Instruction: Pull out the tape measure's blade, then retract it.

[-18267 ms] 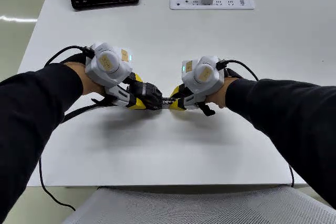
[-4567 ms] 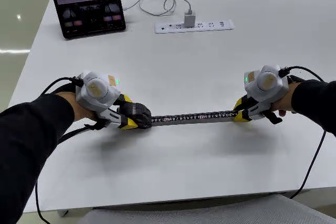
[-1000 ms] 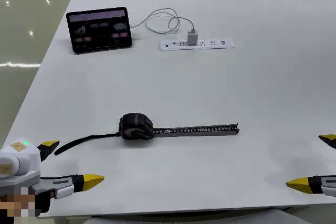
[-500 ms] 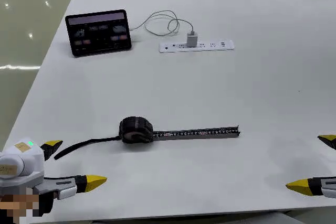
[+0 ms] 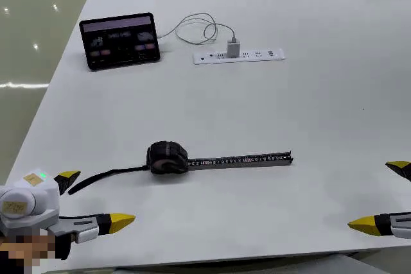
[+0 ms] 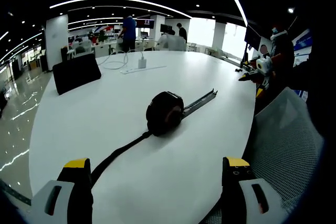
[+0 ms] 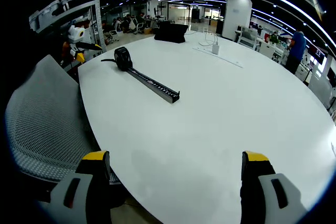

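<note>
Tape measure case (image 5: 167,156): on the table (image 5: 270,101), at my left gripper's 12 o'clock, apart from both claws.
Blade (image 5: 241,159): drawn out, flat; long axis 9-to-3 in head view.
Left gripper (image 5: 96,199): mine, jaws spread, empty; nearer the case.
Right gripper (image 5: 379,196): mine, jaws spread, empty; blade's far end at its 10 o'clock.

tape measure (image 5: 167,156): matt black casing | blade (image 5: 241,159): metal | table (image 5: 257,107): smooth matt white
</note>
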